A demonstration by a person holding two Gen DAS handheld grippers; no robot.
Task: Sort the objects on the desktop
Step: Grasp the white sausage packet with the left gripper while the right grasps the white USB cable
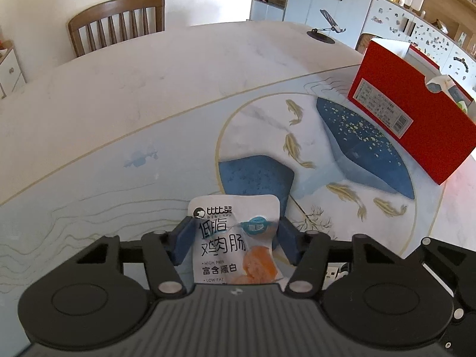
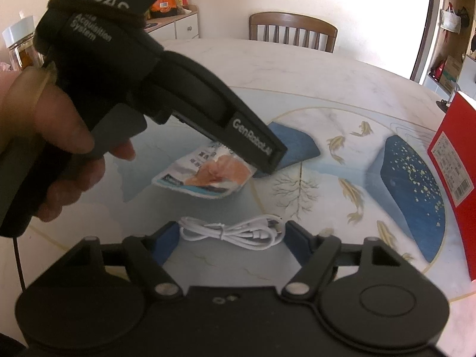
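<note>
A white snack packet [image 1: 226,238] with black print and an orange picture sits between the blue pads of my left gripper [image 1: 235,232], which is shut on its two side edges. From the right wrist view the packet [image 2: 208,175] is crinkled and tilted under the left gripper's tip [image 2: 267,160], with a hand [image 2: 59,148] on the handle. A coiled white USB cable [image 2: 238,233] lies on the table between the fingers of my right gripper [image 2: 232,230], which is open; the pads stand just outside the coil's ends.
An open red box [image 1: 410,125] stands at the right on a mat [image 1: 366,148] printed with a blue whale and fish; it also shows at the right edge as the red box [image 2: 455,160]. A wooden chair [image 1: 119,20] and a phone stand [image 1: 327,26] are at the table's far side.
</note>
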